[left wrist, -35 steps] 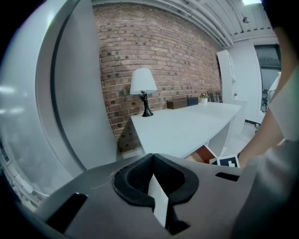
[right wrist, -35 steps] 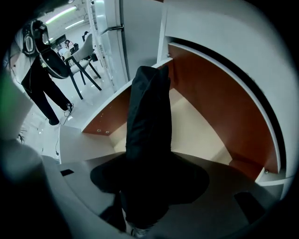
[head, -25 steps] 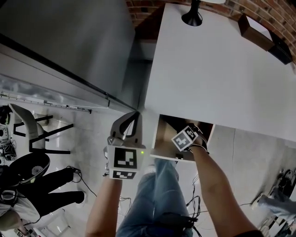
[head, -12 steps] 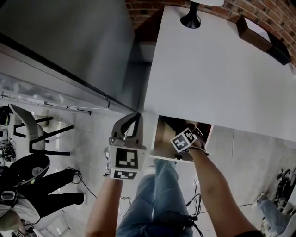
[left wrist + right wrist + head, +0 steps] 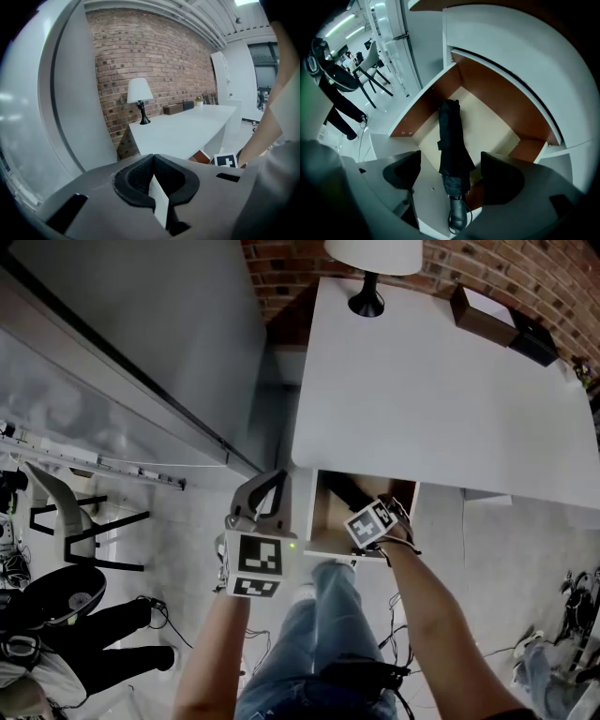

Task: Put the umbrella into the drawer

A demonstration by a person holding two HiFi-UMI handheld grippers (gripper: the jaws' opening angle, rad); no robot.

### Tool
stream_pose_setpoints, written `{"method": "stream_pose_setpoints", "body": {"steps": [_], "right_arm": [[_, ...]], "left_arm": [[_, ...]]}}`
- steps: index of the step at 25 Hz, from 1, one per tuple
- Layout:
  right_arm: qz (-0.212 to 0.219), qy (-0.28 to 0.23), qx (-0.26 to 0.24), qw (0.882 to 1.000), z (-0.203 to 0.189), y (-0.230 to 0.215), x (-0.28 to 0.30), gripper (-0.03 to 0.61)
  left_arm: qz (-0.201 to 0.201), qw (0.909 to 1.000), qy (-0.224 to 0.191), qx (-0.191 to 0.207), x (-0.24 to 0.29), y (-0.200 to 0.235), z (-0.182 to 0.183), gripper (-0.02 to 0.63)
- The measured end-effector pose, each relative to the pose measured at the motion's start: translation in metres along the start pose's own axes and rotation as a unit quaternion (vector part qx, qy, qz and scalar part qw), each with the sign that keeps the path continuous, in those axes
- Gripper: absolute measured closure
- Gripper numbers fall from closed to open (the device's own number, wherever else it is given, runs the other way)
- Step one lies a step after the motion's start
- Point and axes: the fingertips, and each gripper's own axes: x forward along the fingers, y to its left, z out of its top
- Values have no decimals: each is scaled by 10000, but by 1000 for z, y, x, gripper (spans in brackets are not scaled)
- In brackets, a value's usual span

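Drawer [image 5: 425, 102]: pulled out from under the white worktop [image 5: 441, 399], standing open, brown side walls and a pale floor showing.

Umbrella [image 5: 452, 140]: black, folded, lying flat on the drawer floor. It runs lengthwise from the drawer's front toward its back and sits nearer the drawer's left wall than its right. The handle end, with its loop strap, is at the drawer's front.

Right hand-held gripper [image 5: 451, 174]: held above the drawer's front, pointing steeply down into it. Its jaws have just been opening and now stand wide apart. The umbrella lies below, in line with the gap, and neither pad touches it. Nothing is gripped.

Left hand-held gripper [image 5: 153, 161]: held outside the drawer, beside its left wall, aimed across the worktop. Its jaws are closed, tips meeting, with nothing between them.

Lamp [image 5: 370, 259]: white shade on a dark base, standing on the worktop well beyond the drawer, against the brick wall [image 5: 154, 56].

Brown box [image 5: 483, 313]: also on the worktop, well apart from the drawer, by the same wall.
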Motion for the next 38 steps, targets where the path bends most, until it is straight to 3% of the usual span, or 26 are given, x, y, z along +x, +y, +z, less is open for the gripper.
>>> {"method": "stream_pose_setpoints", "body": {"steps": [8,17,21,22,26,29,38], "right_arm": [[-48,-268,-49,9996,7,15,-57,196],[44,-339,408,9986,2,24,-112,226],[866,-771,864,9895,17,56,-140,244],[890,-884,893,9881,20,57,-147,246],[418,-1135,971,9879,11,44,-178,301],[-108,-1319,924,9869,8,27,-205,304],[-151,-2042,1139,9722,19,54,-282,304]], "left_arm": [[-62,9995,-288,82,-30,0,28,612],[-154,9980,-599,113,-61,-2,44,614],[-178,9969,-757,105,-75,-1,53,612],[-177,9967,-792,99,-78,-2,55,614],[-157,9957,-913,66,-93,-2,58,612],[-146,9945,-1039,52,-103,-2,65,614],[-194,9905,-1362,67,-139,-5,79,614]]}}
